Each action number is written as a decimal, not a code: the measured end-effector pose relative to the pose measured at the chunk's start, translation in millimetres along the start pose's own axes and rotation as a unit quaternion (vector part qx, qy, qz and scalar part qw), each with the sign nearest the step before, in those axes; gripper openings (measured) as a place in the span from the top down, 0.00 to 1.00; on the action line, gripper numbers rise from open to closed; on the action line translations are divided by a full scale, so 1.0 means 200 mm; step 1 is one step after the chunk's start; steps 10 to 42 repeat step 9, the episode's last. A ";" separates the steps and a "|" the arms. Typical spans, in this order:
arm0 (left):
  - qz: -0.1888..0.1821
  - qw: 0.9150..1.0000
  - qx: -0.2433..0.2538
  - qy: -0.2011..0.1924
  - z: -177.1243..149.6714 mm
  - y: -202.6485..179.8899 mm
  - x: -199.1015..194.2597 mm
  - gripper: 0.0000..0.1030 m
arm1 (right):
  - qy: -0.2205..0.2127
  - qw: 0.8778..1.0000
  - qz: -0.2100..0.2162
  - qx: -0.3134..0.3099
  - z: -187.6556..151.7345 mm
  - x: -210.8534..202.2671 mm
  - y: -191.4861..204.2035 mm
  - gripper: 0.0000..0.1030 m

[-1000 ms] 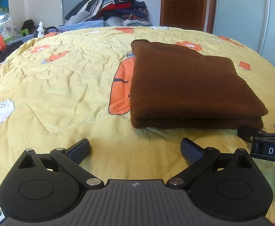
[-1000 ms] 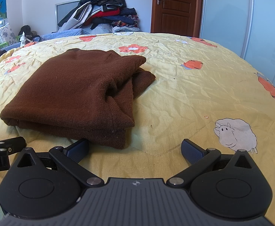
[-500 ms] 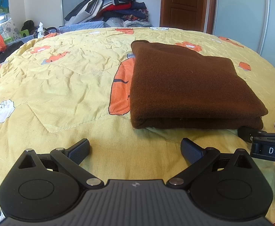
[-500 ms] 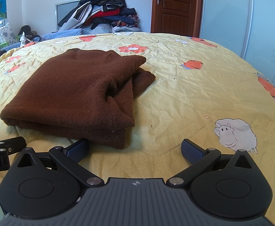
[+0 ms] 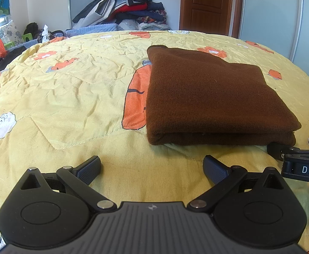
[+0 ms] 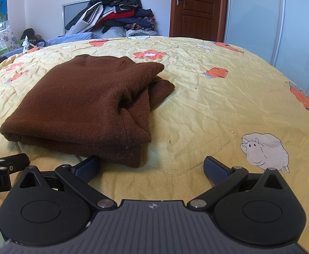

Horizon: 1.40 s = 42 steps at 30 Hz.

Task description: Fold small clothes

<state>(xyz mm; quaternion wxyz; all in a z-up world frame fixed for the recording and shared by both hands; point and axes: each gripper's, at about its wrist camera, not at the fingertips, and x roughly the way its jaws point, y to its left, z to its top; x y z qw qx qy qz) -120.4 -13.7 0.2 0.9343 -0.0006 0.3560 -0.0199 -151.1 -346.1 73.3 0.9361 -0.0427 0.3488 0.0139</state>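
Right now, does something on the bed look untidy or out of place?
One thing: the brown sweater is folded, but at its right edge a lower layer sticks out past the top layer and bunches, so the stack is uneven. Both claws are open and hold nothing.

Bare yellow quilt (image 5: pixel 65 97) lay open ahead and to the left of the left gripper (image 5: pixel 152 167), whose wide-spread jaws held nothing, while the folded brown sweater (image 5: pixel 207 97) blocked the way ahead to its right. The sweater's near corner sat just beyond the right gripper (image 6: pixel 151 167), with unobstructed quilt to its right.
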 end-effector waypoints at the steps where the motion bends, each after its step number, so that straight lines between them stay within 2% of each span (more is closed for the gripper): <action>1: -0.002 1.000 -0.001 -0.002 0.00 0.01 -0.01 0.00 | 0.000 1.000 0.000 0.000 0.00 0.00 0.00 0.00; 6: -0.010 1.000 -0.017 -0.019 0.01 0.06 -0.06 0.00 | 0.000 1.000 0.000 0.000 0.00 0.00 0.00 0.00; 9: -0.015 0.998 -0.034 -0.053 0.09 0.22 -0.12 0.00 | 0.011 1.000 0.023 0.005 0.03 -0.01 -0.05 0.00; 42: -0.015 0.998 -0.034 -0.053 0.09 0.22 -0.12 0.00 | 0.011 1.000 0.023 0.005 0.03 -0.01 -0.05 0.00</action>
